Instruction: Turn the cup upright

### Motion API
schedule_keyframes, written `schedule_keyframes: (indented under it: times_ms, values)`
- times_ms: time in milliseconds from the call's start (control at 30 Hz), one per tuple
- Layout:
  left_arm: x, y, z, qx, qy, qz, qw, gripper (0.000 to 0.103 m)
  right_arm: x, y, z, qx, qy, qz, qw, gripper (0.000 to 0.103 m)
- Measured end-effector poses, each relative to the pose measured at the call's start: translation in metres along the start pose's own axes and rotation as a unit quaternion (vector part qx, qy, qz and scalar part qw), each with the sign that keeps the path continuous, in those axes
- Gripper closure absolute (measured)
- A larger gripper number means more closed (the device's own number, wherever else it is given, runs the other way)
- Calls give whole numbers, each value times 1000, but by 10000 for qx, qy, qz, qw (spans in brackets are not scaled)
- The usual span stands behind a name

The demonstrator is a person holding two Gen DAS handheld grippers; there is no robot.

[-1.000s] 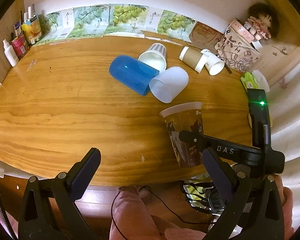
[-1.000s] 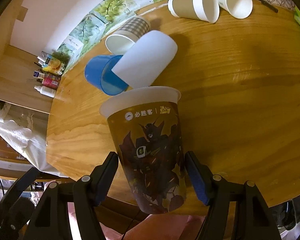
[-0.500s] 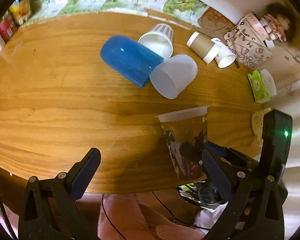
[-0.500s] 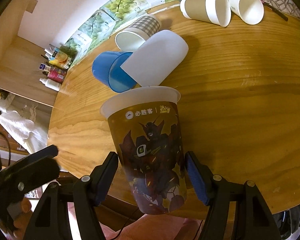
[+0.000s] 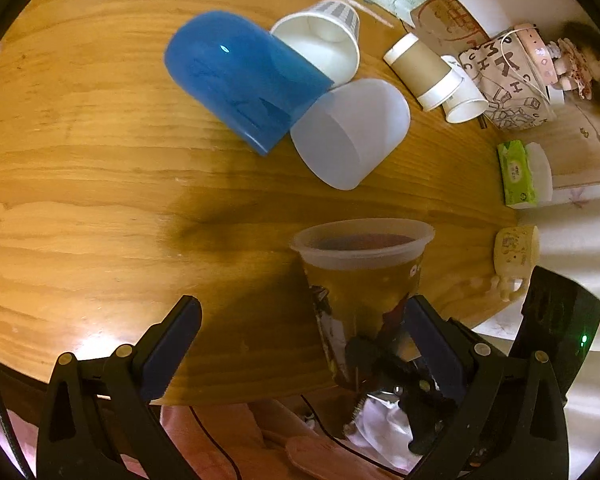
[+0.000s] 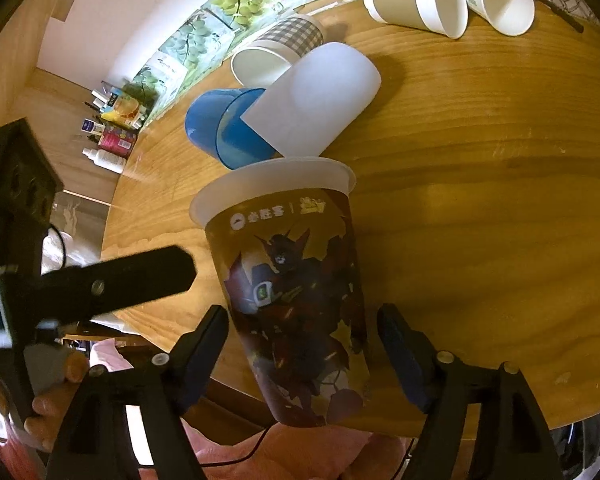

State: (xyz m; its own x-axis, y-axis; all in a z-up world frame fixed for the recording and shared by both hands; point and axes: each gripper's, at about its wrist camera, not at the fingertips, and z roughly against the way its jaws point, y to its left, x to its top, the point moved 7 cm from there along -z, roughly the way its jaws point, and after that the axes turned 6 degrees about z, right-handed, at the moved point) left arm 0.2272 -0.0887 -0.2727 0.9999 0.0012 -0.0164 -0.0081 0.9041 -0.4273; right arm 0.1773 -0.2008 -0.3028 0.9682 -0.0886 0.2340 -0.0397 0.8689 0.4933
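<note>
printed cup (image 6: 296, 300) — between right tongs (image 6: 304, 344) | tipped cups (image 6: 308, 96) behind — on table (image 6: 480, 220)

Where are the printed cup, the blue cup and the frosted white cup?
printed cup (image 6: 296, 300): right wrist view, printed side wall.
blue cup (image 5: 236, 76): left wrist view, side wall.
frosted white cup (image 5: 356, 128): left wrist view, side wall.

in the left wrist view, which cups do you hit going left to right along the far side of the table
blue cup → checked paper cup → frosted white cup → brown-sleeved paper cup → plain white paper cup. All five lie on their sides on the wooden table.
</note>
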Motion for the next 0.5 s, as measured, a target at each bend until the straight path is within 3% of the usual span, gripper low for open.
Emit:
schedule_keyframes:
  times_ms: [500]
  values:
    - [13, -10, -32, -267, 655, 144, 9974, 2, -17, 4, 10, -31, 175, 106, 9998, 22]
